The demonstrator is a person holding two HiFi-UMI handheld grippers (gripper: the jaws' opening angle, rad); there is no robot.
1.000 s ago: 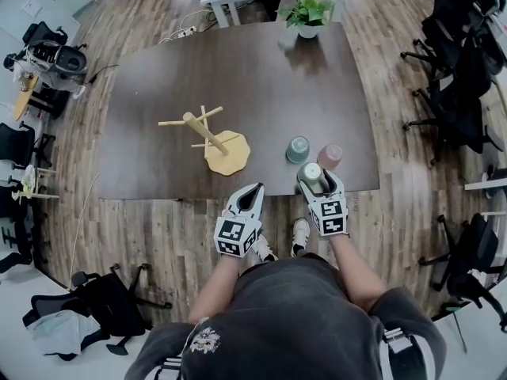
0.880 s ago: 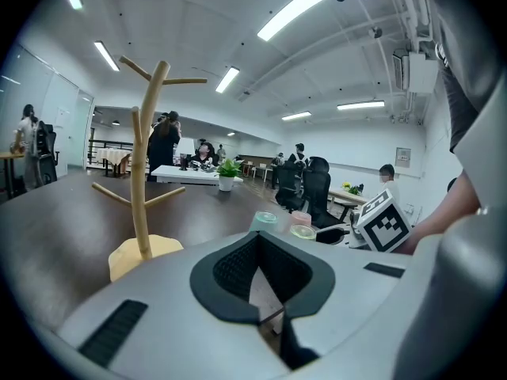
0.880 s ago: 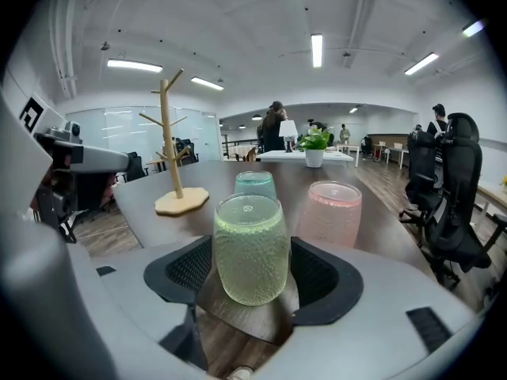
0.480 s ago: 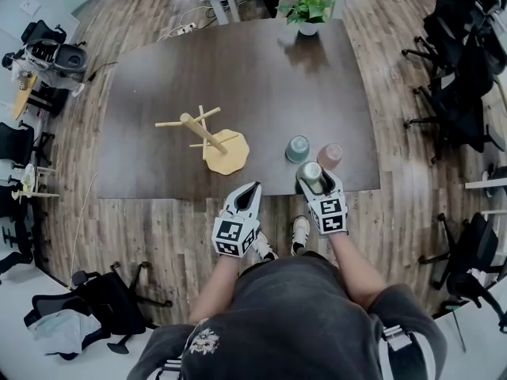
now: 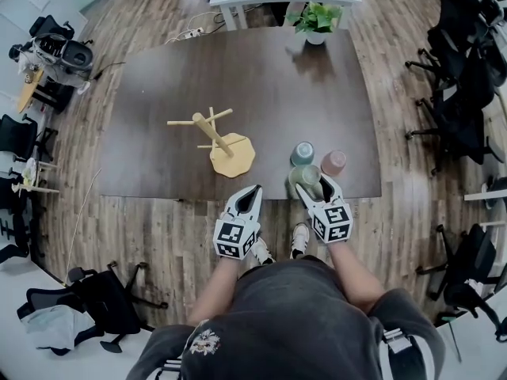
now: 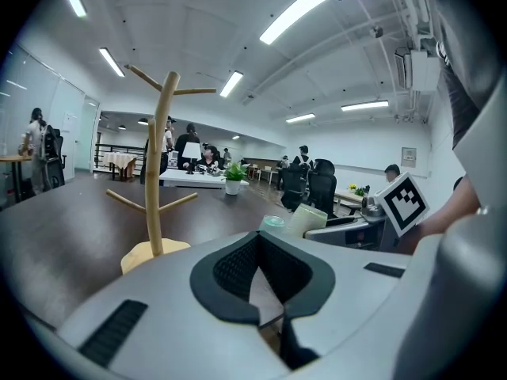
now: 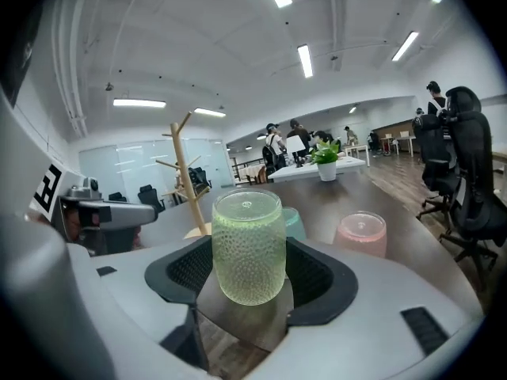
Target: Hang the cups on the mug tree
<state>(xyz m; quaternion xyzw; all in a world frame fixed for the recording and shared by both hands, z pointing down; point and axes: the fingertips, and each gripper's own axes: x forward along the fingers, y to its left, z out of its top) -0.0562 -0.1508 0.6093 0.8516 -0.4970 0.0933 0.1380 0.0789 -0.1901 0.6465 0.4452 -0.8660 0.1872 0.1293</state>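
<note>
Green cup (image 7: 248, 248) is seen as translucent, dimpled & glossy; mug tree (image 5: 234, 157) is made of pale matt wood; worktop (image 5: 261, 85) is finished dark, w/ wood grain.

A potted plant (image 5: 316, 18) stood at the far edge of the dark table (image 5: 253, 85), black office chairs (image 5: 459, 70) to its right

mug tree (image 5: 220, 139) on table (image 5: 158, 93), cups (image 5: 303, 153) to its right, potted plant (image 5: 316, 20) at far edge
</note>
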